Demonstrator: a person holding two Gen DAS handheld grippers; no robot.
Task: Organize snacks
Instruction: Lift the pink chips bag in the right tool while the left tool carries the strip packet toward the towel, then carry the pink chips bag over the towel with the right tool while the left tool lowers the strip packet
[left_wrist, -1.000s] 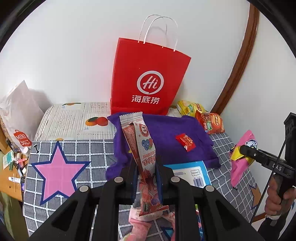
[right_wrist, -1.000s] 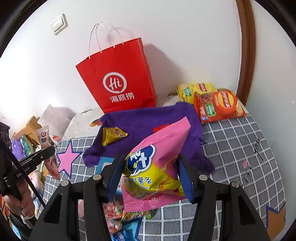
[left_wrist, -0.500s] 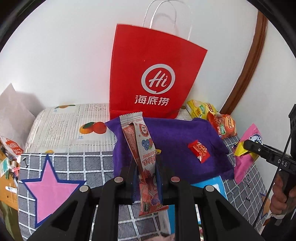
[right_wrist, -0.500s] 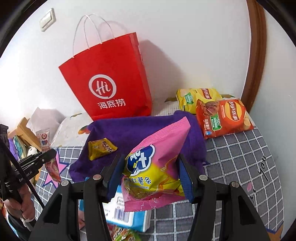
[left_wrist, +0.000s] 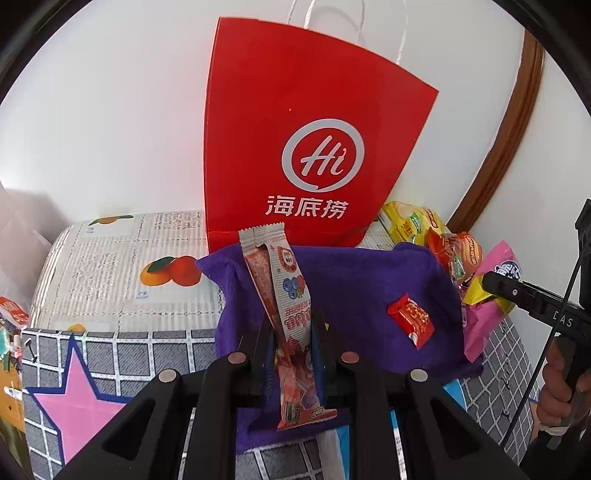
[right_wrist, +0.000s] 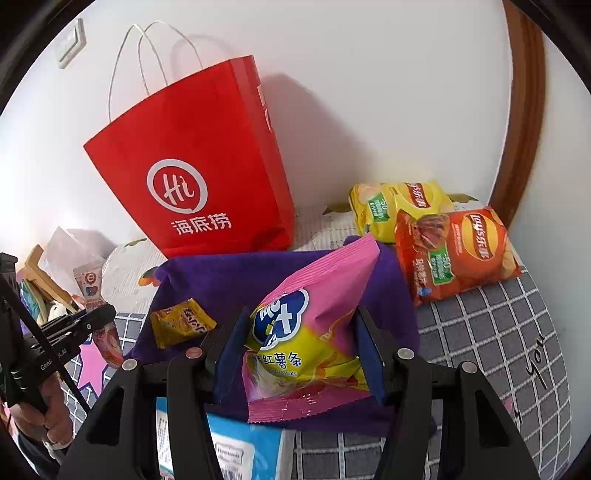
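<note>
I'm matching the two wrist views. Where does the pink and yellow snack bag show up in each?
Left wrist: pink and yellow snack bag at the far right edge, in the right gripper.
Right wrist: same bag low in the centre, clamped between the fingers.
Shared landmark: red paper carrier bag against the wall.

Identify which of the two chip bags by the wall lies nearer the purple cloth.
The orange chip bag: it lies beside the purple cloth, while the yellow chip bag lies behind it, closer to the wall.
</note>
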